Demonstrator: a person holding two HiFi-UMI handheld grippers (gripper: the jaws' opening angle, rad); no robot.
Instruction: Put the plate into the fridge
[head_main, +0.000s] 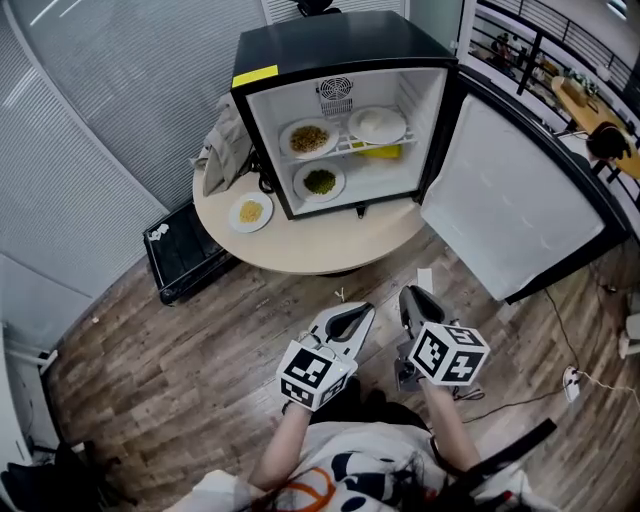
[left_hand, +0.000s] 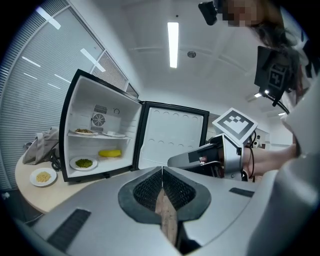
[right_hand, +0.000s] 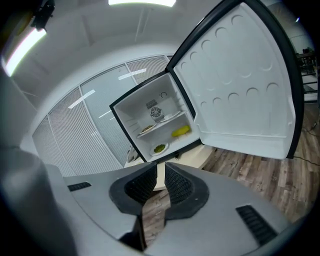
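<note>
My left gripper (left_hand: 162, 172) is shut and my right gripper (right_hand: 161, 170) is a narrow slit, both empty; the plate (head_main: 250, 212) is on the table (head_main: 300, 250) beside the fridge (head_main: 340, 60), so going in this narrow I'd probably just shove it off.

The fridge (head_main: 330, 40) is black outside and white inside, with a yellow strip (head_main: 255, 75) along its top front edge. The plate (head_main: 250, 212) on the beige tabletop (head_main: 330, 250) is white and carries pale yellow food. In the fridge, one white plate of brown food (head_main: 309, 138) and one white plate of green food (head_main: 319, 182) show. The floor (head_main: 150, 360) is brown wood plank. The left tongs (head_main: 362, 312) and right tongs (head_main: 412, 296) are grey with black ribbed pads, and their cubes bear black-and-white square markers.
</note>
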